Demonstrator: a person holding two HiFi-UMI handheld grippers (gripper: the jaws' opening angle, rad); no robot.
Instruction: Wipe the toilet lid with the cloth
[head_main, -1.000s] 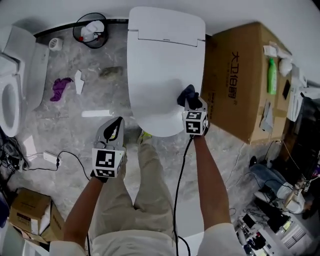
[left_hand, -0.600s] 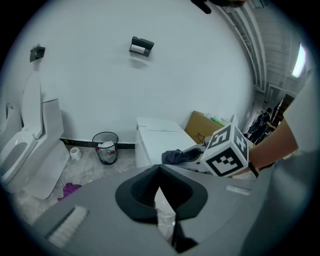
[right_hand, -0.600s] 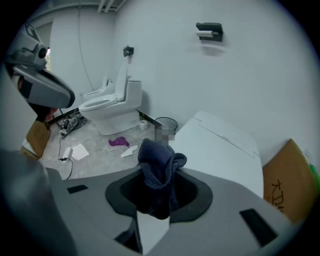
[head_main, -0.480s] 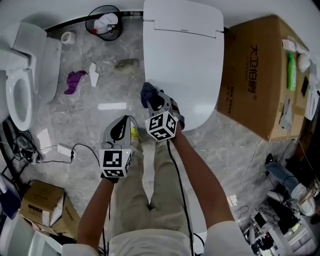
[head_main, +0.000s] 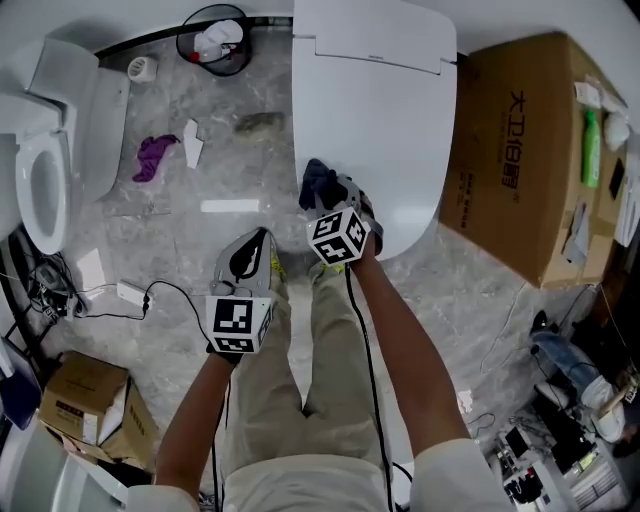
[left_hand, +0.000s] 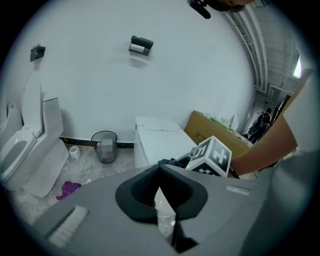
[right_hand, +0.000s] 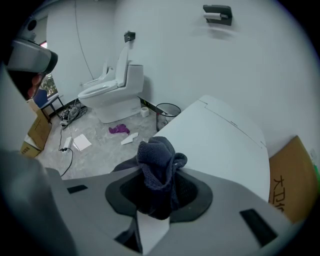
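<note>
R gripper (head_main: 328, 200) clenched on dark cloth (right_hand: 159, 165) at the toilet lid's (head_main: 385, 110) front-left edge; contact prob. light. L gripper (head_main: 250, 250) closed, empty, off lid. Press the bunch flat, then sweep overlapping strokes toward the hinge.

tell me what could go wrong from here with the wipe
1. The cloth is bunched in the right gripper, so hard jaw tips rather than fabric might scrape the toilet lid.
2. It sits at the lid's front edge, so a stroke could slide off.
3. The power adapter and its cable lie near the feet and could snag a step.
</note>
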